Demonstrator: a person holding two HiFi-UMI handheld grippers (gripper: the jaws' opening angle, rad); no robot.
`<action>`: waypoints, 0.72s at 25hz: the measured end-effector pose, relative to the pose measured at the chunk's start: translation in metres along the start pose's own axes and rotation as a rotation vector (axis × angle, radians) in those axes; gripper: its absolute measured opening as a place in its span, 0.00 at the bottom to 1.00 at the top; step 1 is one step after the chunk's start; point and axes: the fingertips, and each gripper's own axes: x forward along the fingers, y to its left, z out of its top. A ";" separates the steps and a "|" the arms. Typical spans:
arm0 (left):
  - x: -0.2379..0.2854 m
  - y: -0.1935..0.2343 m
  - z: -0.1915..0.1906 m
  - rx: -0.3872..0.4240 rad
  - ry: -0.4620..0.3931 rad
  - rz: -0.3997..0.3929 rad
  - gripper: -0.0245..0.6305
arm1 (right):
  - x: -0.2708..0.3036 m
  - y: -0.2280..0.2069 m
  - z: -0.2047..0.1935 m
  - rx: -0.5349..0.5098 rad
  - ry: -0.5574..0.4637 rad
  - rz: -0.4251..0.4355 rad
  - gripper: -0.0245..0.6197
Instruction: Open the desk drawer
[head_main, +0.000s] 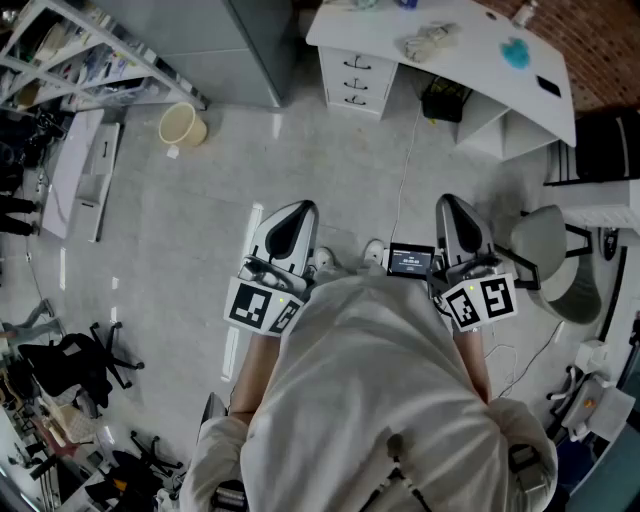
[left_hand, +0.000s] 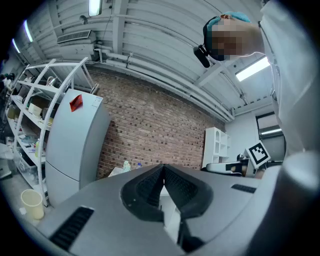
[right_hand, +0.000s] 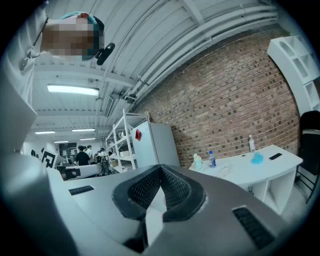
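A person (head_main: 370, 390) stands on the pale grey floor (head_main: 190, 210) well apart from the curved white desk (head_main: 470, 45), with the left gripper (head_main: 291, 214) and the right gripper (head_main: 456, 210) both held level, jaws clenched on nothing. The white three-drawer unit with small dark handles (head_main: 355, 78) sits shut under the desk's left end in the head view, so the approach is not yet made. Doing it well likely means walking in, releasing one pair of jaws, closing them squarely on a single handle and pulling straight back, level, without twisting the drawer.
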 end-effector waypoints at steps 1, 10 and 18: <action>-0.004 0.005 0.000 0.003 0.002 0.000 0.05 | 0.002 0.005 -0.003 0.000 0.000 -0.004 0.08; -0.036 0.051 0.004 -0.015 0.006 -0.001 0.05 | 0.021 0.039 -0.013 -0.021 -0.006 -0.038 0.08; -0.017 0.056 0.016 0.000 -0.032 0.020 0.05 | 0.026 0.016 -0.003 -0.046 -0.009 -0.045 0.08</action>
